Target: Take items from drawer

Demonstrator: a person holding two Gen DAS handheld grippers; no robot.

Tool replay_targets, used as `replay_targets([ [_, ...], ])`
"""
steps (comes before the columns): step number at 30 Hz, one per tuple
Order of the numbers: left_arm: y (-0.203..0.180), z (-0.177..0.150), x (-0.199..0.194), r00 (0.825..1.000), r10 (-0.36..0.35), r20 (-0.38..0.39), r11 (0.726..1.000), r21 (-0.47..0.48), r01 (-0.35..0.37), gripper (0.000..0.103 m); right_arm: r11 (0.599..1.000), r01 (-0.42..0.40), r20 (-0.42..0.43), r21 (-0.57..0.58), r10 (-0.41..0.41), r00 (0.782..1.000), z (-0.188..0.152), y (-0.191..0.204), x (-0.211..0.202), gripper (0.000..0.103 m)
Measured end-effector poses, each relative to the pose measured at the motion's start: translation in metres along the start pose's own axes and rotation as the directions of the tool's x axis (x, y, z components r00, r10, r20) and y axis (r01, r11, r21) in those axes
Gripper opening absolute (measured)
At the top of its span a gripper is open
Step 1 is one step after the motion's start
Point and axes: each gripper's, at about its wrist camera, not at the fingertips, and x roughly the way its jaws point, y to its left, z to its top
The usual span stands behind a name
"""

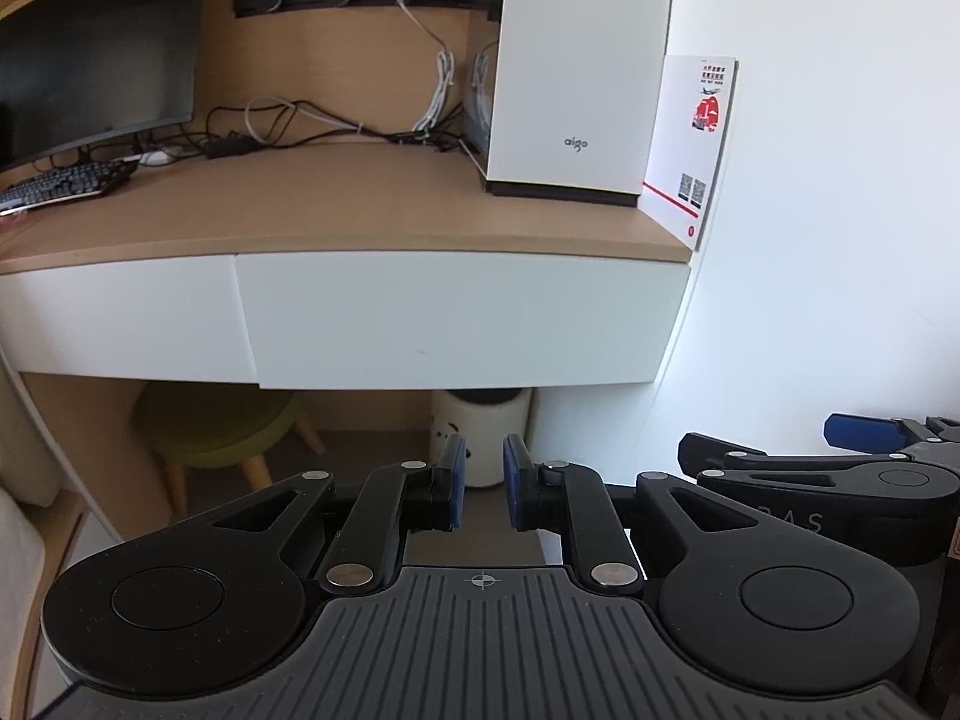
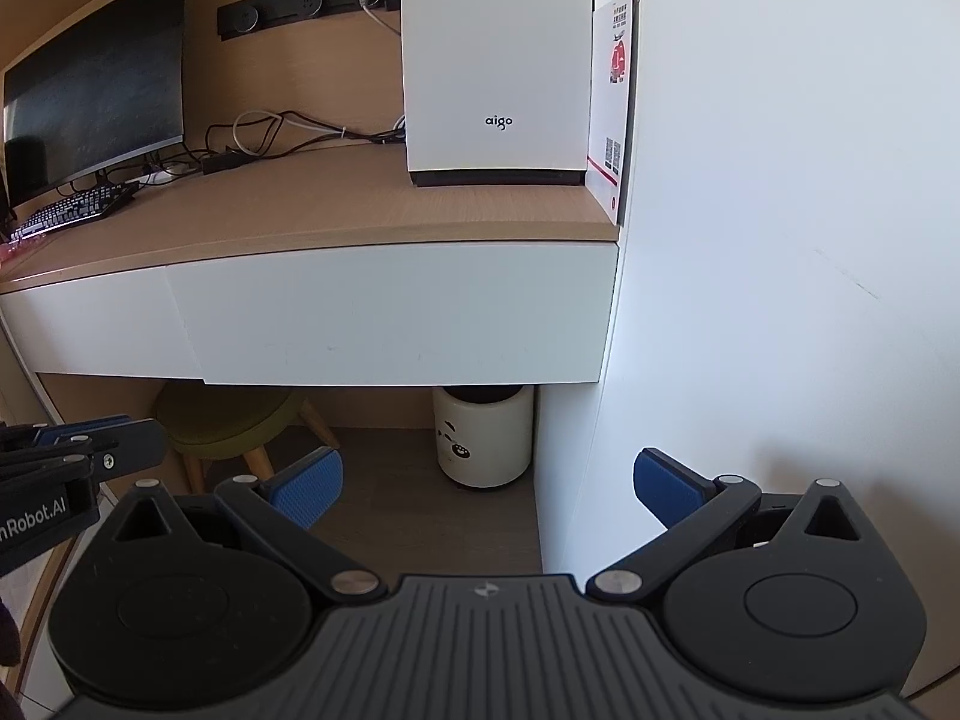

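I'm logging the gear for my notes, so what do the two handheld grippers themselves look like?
Both are alike: black linkage arms with silver pivot pins, two round black discs, and a grey ribbed centre plate bearing a small crosshair mark. The left gripper and right gripper each carry blue textured pads on the jaws. White lettering ending "Robot.AI" shows on the left one's side. No cables or sleeves are visible.

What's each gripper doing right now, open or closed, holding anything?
Left gripper: nearly closed, a narrow gap between the pads, holding nothing.
Right gripper: wide open, empty.
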Motion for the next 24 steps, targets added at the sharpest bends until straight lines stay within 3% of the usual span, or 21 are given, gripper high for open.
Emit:
replay_targets([
  [24,0.0033,-0.0029,-0.0023,1.000,0.024,-0.001,0.999,-0.021,-0.024,0.016,1.000,-0.010,-0.004,-0.006,0.010,1.000,-0.0018,0.0016,0.0013,0.103],
])
